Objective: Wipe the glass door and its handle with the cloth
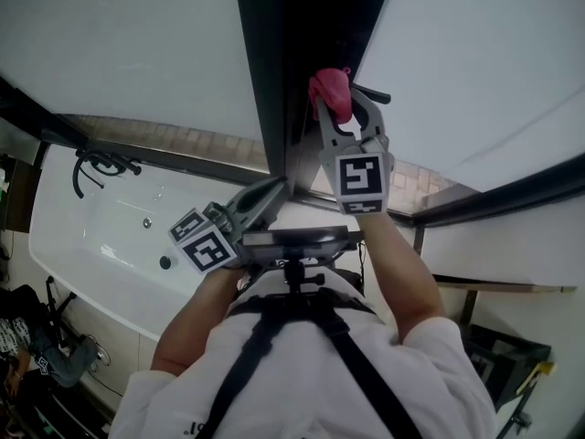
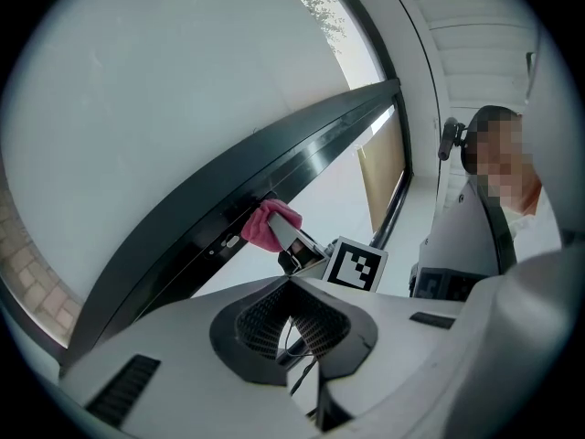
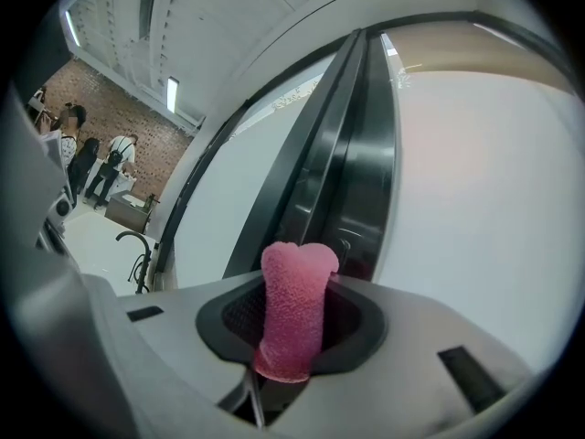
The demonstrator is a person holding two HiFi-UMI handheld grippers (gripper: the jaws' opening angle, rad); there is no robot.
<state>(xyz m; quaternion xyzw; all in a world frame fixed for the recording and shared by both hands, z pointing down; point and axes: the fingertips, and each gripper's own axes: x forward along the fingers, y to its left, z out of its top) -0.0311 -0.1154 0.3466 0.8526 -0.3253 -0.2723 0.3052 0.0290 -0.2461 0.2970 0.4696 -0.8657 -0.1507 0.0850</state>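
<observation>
A pink cloth (image 3: 296, 282) is pinched in the right gripper (image 3: 294, 323), with the dark door frame (image 3: 366, 163) just ahead. The left gripper (image 2: 292, 286) is pressed together, empty.

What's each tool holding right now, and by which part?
The right tool grips the pink cloth around the middle of the bunched roll, its end poking past the tips. The left tool is shut on nothing.

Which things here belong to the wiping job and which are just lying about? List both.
Job: cloth, shut in the right tongs; glass door; dark frame.
Lying about: bathtub; tap.
</observation>
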